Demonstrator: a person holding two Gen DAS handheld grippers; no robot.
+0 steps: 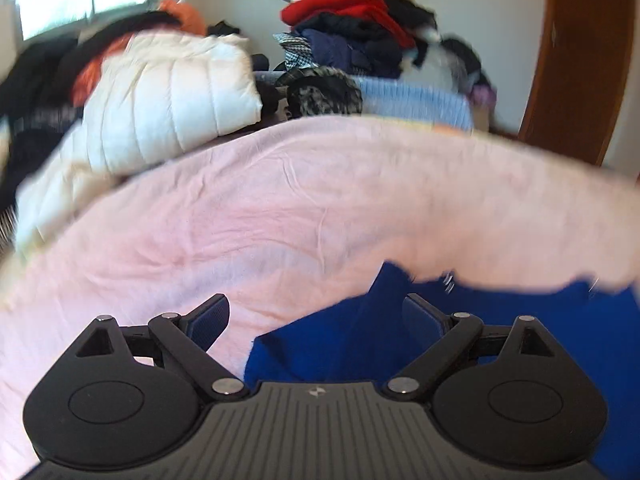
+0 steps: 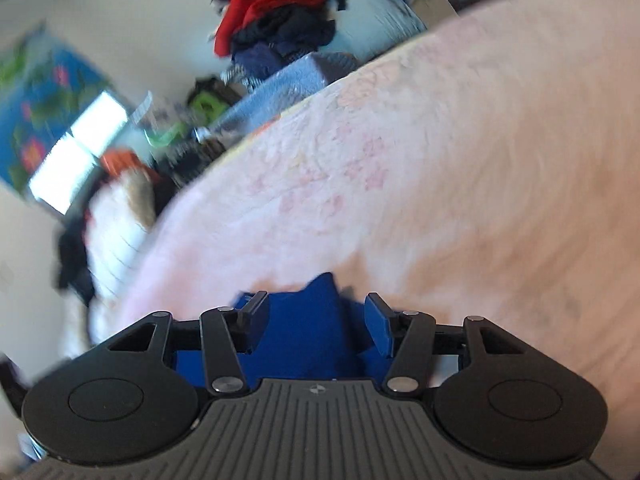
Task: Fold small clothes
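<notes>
Blue cloth [image 1: 352, 344], soft and light, lies at the near edge of the pink bed [image 1: 240, 220], between my left gripper [image 1: 316, 320] and right gripper [image 2: 316, 320], jaws open on both. I'd pinch its edge. Beyond, a white jacket [image 1: 172, 92].

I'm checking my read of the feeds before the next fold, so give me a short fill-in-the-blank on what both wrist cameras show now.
1. The garment under the left gripper is ____ in colour.
2. It lies on a pale ____ bedspread.
3. The right gripper has its jaws ____, with blue cloth between them.
4. In the clothes pile against the far wall, the brightest garment is ____.

Missing words: blue; pink; open; red
</notes>
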